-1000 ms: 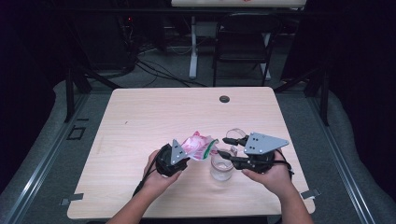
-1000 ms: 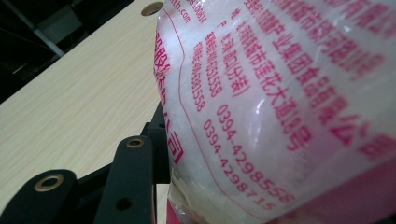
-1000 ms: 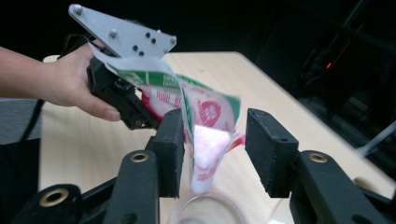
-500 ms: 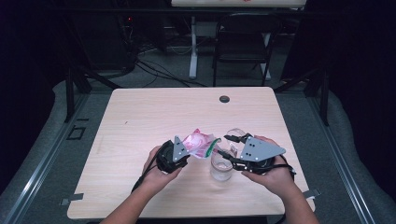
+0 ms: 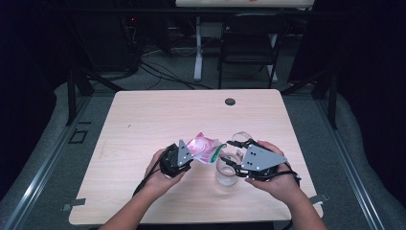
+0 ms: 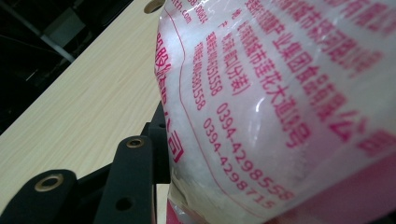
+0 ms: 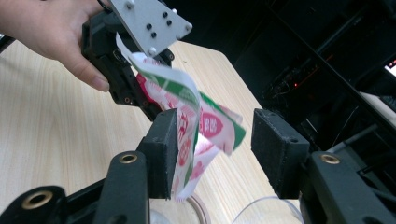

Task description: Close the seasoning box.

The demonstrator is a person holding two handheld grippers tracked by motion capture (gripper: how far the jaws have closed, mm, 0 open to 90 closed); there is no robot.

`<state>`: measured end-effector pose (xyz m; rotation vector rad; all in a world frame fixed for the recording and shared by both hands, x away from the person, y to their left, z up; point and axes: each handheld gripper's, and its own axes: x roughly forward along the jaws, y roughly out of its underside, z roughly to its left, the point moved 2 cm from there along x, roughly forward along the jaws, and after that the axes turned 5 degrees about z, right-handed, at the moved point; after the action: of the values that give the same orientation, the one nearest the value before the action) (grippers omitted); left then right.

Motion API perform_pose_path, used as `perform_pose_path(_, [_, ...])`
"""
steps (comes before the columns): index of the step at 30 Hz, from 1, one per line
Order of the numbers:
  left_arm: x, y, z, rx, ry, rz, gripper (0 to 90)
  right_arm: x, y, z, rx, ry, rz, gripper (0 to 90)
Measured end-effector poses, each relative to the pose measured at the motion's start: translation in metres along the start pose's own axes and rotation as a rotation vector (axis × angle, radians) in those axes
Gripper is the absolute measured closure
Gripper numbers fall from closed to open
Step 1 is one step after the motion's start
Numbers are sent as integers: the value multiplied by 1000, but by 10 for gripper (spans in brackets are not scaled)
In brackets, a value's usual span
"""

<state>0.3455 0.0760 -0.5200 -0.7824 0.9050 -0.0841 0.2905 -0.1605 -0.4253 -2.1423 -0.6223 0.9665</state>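
Pink-and-white plastic film, glossy and crinkled, makes up the packet [image 5: 203,149] that hangs in the air above the pale wood-grain table [image 5: 143,124], between the two hand-held tools. The left gripper [image 5: 184,155] is clamped on the packet's near end; in the left gripper view the pouch [image 6: 280,102] presses against the black jaw, its clear film printed with red characters and digits over a white, grainy filling. The packet's far end, edged in green, points toward the right gripper [image 5: 230,152], whose matte black jaws stand apart; in the right gripper view the curled, torn-looking flap [image 7: 205,126] lies in the gap between them, close against the left-hand jaw and clear of the other. Just below the flap stands a clear, round glass jar [image 5: 226,170] on the table. A person's hand [image 7: 51,32] wraps the left gripper, which carries a grey three-cornered plate.
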Motion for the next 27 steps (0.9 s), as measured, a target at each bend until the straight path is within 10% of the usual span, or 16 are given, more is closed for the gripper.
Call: perform_pose_path(27, [1,-4,-1,39,-12,2,590,15,-11,9,-104,-88,55,646])
